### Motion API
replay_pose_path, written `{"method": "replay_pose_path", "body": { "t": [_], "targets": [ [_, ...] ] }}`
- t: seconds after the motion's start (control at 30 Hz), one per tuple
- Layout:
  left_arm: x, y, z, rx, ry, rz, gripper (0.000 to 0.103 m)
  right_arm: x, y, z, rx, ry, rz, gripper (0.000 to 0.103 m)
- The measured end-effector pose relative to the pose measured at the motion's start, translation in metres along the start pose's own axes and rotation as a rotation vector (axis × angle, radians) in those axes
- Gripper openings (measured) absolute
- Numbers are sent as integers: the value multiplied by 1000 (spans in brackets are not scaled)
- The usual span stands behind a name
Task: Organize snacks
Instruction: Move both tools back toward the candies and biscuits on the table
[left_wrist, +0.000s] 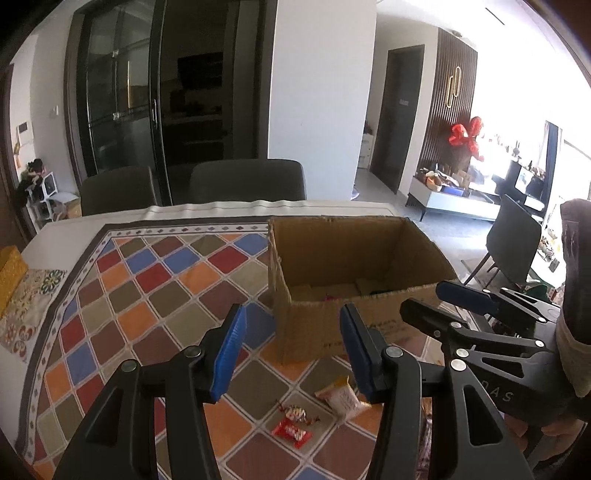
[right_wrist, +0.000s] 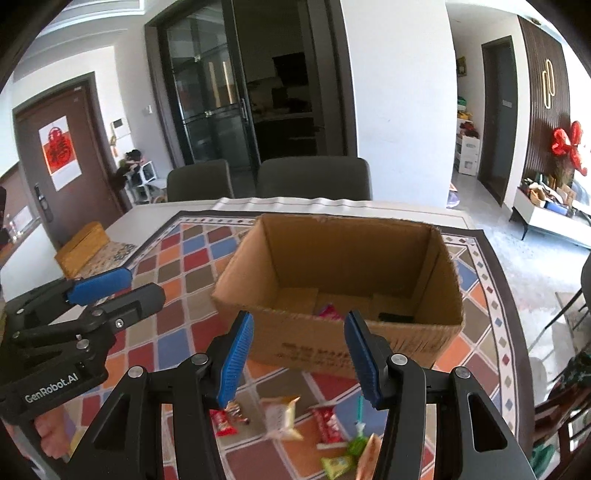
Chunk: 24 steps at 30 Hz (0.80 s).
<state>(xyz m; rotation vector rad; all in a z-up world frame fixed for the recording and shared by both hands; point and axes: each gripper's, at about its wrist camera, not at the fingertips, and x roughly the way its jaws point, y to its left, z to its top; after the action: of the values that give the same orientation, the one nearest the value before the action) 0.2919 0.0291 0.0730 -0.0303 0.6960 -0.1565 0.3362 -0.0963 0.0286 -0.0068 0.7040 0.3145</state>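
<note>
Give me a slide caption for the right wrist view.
Open right gripper above loose snacks before a cardboard box, left gripper alongside.

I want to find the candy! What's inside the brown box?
In the cardboard box lie a pink wrapper and a dark flat thing on its floor. The near wall hides the front of the floor, so more may be there.

open-topped cardboard box (right_wrist: 369, 343) ahead, bare tablecloth (left_wrist: 147, 288) left
</note>
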Motion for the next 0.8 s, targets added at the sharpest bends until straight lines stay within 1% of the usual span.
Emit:
{"method": "replay_pose_path", "body": {
  "t": [0.17, 0.33, 0.5, 0.63, 0.8],
  "targets": [
    [-8, 3, -18, -9, 7, 6, 52, -6, 10, -14, -8, -3, 16, 53],
    [-5, 5, -41, -10, 46, 19, 52, -5, 15, -32, -14, 16, 22, 53],
    [7, 9, -61, -18, 98, 15, 52, 7, 17, -49, -9, 67, 28, 53],
    [17, 13, -78, -31, 142, -5, 52, 18, 19, -61, -11, 110, 35, 53],
    [32, 15, -96, -26, 191, -13, 51, 33, 21, -76, -21, 164, 37, 53]
  ]
}}
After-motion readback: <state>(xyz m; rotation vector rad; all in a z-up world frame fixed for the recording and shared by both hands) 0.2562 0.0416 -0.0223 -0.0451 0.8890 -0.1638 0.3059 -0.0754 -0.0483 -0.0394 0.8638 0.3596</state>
